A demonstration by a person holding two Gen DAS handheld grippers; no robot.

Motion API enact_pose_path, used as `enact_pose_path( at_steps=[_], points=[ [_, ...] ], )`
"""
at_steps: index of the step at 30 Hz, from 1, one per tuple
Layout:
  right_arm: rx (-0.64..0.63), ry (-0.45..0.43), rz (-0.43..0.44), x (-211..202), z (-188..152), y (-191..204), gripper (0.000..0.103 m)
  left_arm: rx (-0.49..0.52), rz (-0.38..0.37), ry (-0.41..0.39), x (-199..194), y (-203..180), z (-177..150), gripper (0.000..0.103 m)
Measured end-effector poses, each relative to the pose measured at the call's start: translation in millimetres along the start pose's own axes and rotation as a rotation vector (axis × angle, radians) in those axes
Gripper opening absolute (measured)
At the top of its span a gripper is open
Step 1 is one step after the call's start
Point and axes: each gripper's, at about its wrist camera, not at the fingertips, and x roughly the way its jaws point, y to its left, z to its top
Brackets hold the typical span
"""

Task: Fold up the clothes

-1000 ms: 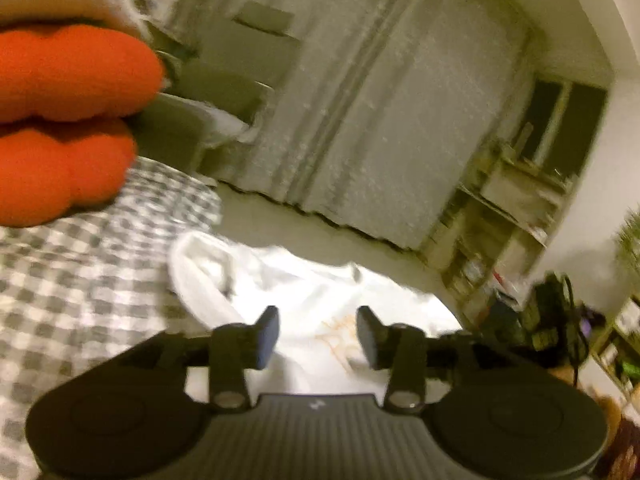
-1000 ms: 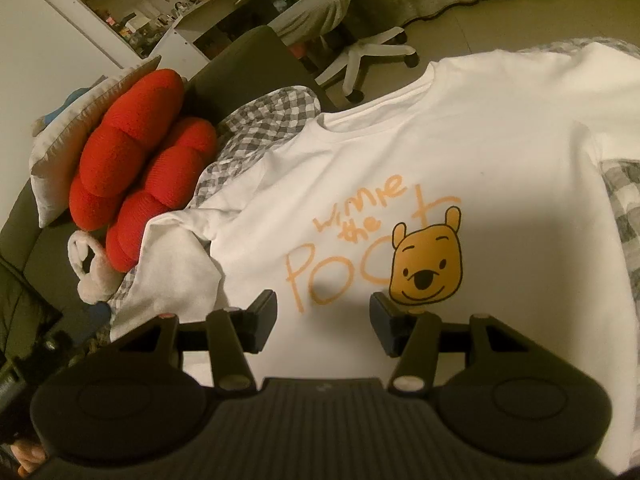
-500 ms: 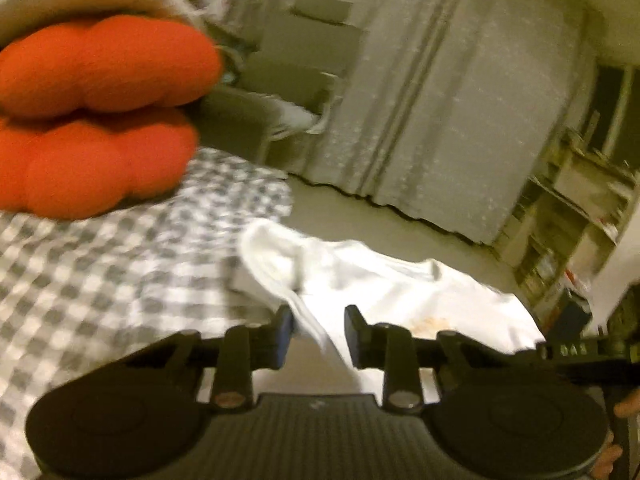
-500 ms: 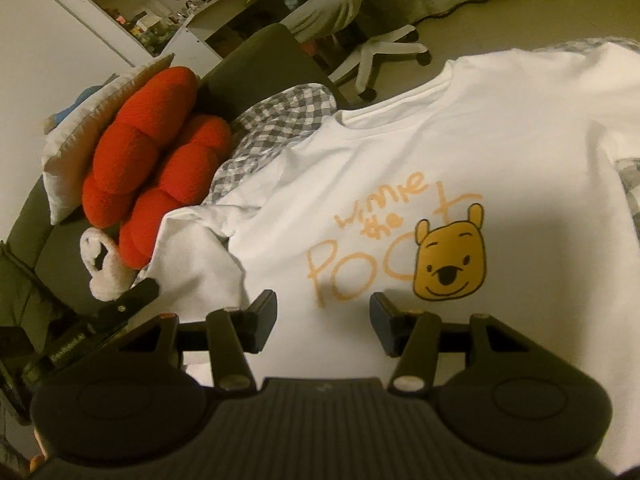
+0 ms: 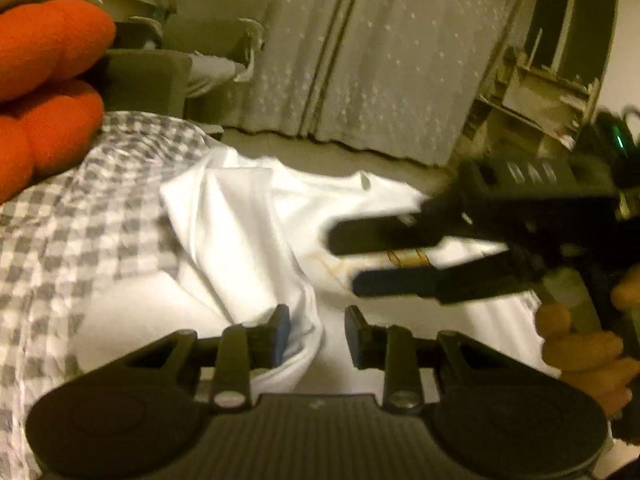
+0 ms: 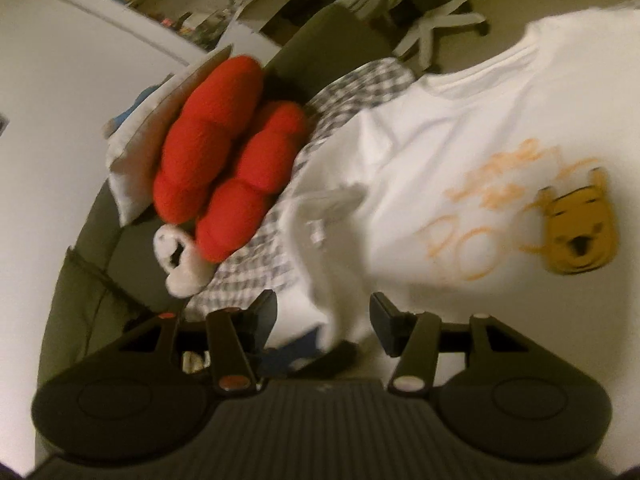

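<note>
From my left wrist camera, the white cotton T-shirt (image 5: 248,232) lies rumpled on the grey-and-white checked bedcover (image 5: 80,208), one sleeve folded in near the cover's left side. My left gripper (image 5: 316,332) is opening, a fold of shirt between its fingers, not pinched. My right gripper (image 5: 360,258) crosses in, spread, empty.

From my right wrist camera, the shirt's orange lettering is too blurred to read beside a yellow bear face (image 6: 576,236). A red lumpy plush cushion (image 6: 228,152) sits at the cover's far-left edge.
</note>
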Motion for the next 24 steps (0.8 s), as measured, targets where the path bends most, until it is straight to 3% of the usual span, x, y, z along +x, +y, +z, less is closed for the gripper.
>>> enact_pose_path(
  at_steps=[2, 3, 4, 8, 12, 18, 24],
  points=[
    [-0.023, 0.001, -0.016, 7, -3, 5, 0.055, 0.006, -0.01, 0.009, -4, -3, -3, 0.032],
    [-0.034, 0.002, -0.029, 10, -5, 6, 0.047, 0.003, -0.013, 0.013, -6, -3, -4, 0.034],
    [-0.041, 0.009, -0.048, 14, -6, 6, 0.028, -0.002, -0.018, 0.016, -9, -2, -4, 0.035],
    [-0.064, 0.048, -0.132, 24, -12, 1, 0.008, -0.037, 0.009, 0.031, -23, 5, -7, 0.042],
    [-0.066, 0.057, -0.162, 22, -14, -4, 0.007, -0.123, 0.09, 0.053, -39, 26, -12, 0.045],
    [-0.068, 0.059, -0.177, 19, -16, -7, 0.007, -0.256, 0.184, -0.015, -61, 65, -8, 0.049],
    [-0.063, 0.059, -0.176, 19, -17, -9, 0.007, -0.48, 0.247, 0.116, -49, 103, -10, 0.047]
  ],
)
